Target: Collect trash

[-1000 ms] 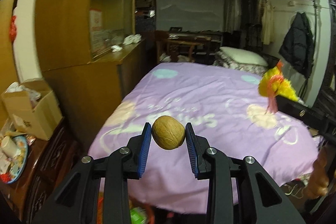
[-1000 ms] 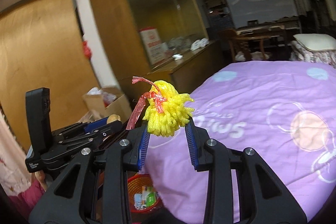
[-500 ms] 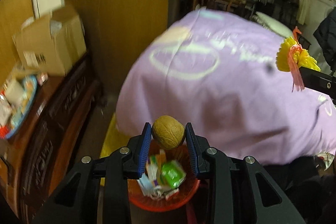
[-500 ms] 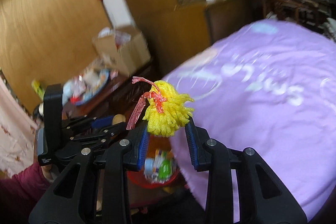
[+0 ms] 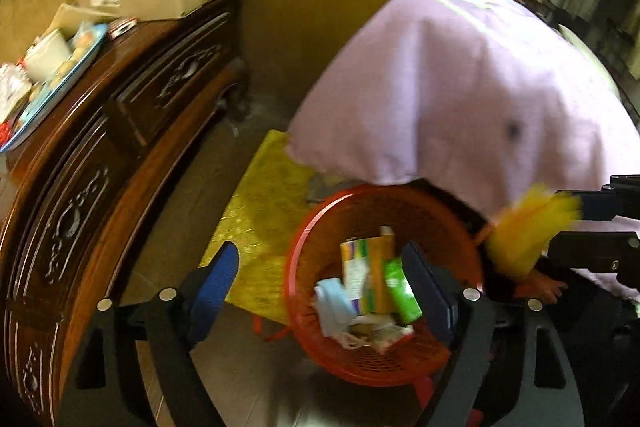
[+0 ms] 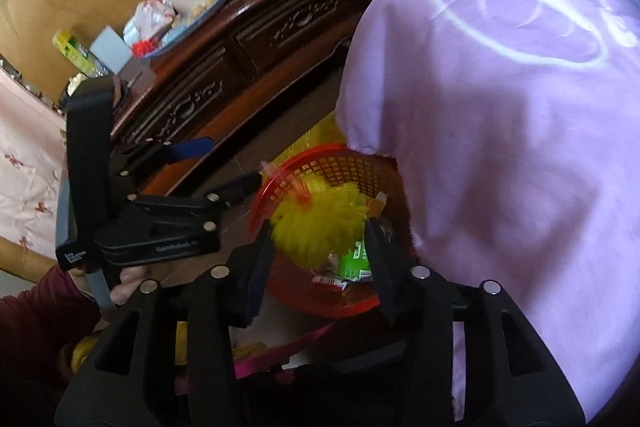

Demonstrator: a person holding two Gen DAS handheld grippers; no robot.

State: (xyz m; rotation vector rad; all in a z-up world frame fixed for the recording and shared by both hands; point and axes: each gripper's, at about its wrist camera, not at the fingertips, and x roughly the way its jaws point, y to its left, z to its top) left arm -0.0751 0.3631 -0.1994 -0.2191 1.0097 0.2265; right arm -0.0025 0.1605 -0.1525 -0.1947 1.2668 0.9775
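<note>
1. Trash lay heaped in the red basket on the floor at the corner of the purple-covered bed, cartons and wrappers piled toward its middle.
2. Left claw hung above the basket with its jaws wide apart and nothing between them.
3. Right claw had its jaws spread too; the yellow mesh bundle sat loose between them, over the basket's near rim, and whether either pad touched it could not be told.
4. Risk, as judged: the light bundle could catch on a pad or tip off the rim onto the floor, since it hung near the edge rather than the centre.
5. Both claws crowded one opening, so a knock could tilt the basket.
</note>
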